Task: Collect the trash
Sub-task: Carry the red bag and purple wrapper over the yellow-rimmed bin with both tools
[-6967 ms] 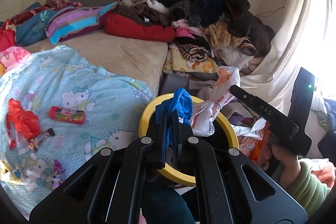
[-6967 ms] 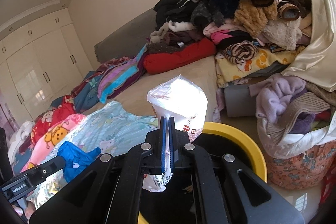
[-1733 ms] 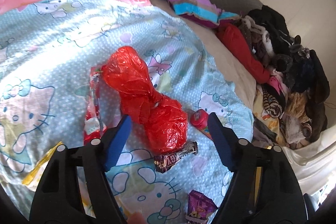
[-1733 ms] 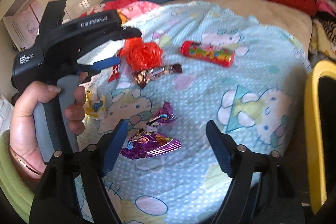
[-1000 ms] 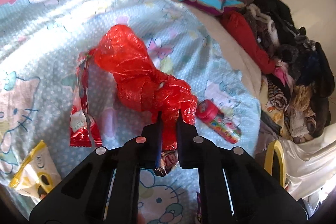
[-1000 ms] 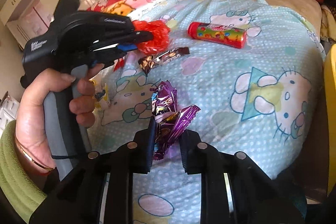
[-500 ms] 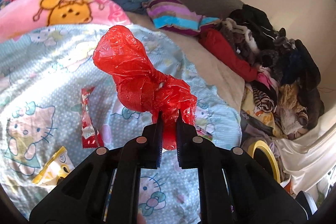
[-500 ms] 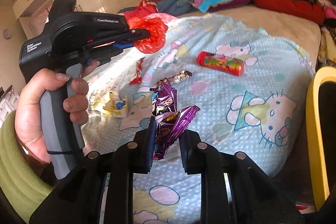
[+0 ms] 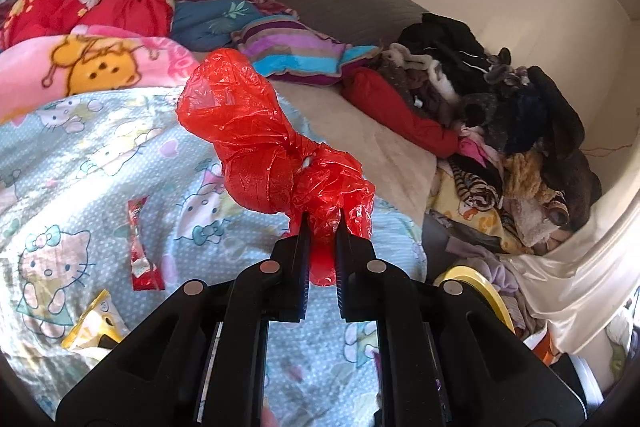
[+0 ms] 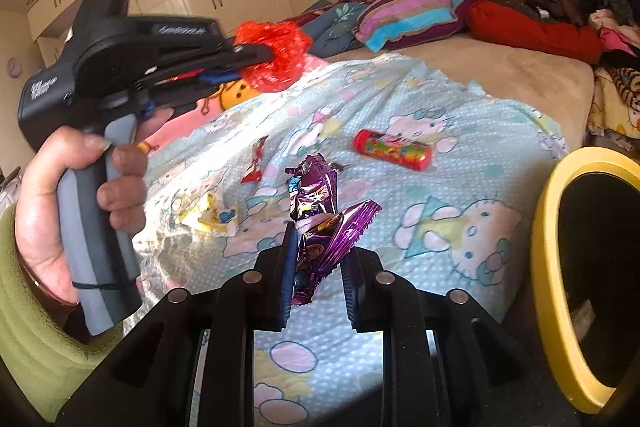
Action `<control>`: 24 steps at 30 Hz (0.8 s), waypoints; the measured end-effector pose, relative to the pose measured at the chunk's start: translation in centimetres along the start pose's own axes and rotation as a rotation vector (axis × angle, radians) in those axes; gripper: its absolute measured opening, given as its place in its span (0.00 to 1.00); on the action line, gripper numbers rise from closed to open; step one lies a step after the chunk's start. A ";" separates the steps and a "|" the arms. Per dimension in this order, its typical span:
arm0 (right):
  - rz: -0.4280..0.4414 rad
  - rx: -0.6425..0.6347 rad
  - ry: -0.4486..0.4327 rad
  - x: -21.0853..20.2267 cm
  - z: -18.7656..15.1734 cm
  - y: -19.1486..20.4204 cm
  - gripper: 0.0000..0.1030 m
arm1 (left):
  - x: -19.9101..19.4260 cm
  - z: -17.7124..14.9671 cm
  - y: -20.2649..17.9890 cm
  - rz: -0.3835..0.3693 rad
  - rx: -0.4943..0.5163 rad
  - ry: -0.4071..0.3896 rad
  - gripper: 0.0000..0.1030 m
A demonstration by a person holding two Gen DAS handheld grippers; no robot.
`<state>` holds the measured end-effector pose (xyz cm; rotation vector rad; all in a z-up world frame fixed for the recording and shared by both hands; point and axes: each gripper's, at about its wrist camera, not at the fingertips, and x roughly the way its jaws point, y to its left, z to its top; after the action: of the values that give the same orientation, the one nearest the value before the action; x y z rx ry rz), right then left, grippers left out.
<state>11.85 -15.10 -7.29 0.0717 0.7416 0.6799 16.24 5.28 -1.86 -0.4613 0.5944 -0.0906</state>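
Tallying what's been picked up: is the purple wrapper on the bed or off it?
Off: the purple wrapper hangs pinched in the right claw, above the bedsheet.

Bin mouth: the yellow-rimmed bin (image 10: 548,267) stands open beside the bed, nothing across its opening.
Blanket centre: open patches among the candy tube (image 10: 394,149), red wrapper (image 9: 141,247) and yellow packet (image 10: 210,215).
Far side: clothes pile (image 9: 508,123) blocks passage.
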 end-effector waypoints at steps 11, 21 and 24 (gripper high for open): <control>-0.041 0.072 -0.067 -3.1 1.1 -3.1 0.19 | -1.0 -0.4 -2.5 -0.031 0.045 -0.004 0.06; -0.085 0.114 -0.118 -5.5 1.5 -5.4 0.19 | -1.2 -1.1 -5.1 -0.069 0.097 0.004 0.06; -0.101 0.130 -0.133 -6.1 1.6 -6.3 0.19 | -1.1 -1.2 -5.8 -0.079 0.108 0.007 0.06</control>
<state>13.11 -23.41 -4.28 0.1958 0.6561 0.5246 14.93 -0.16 0.40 -0.3798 0.5755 -0.1991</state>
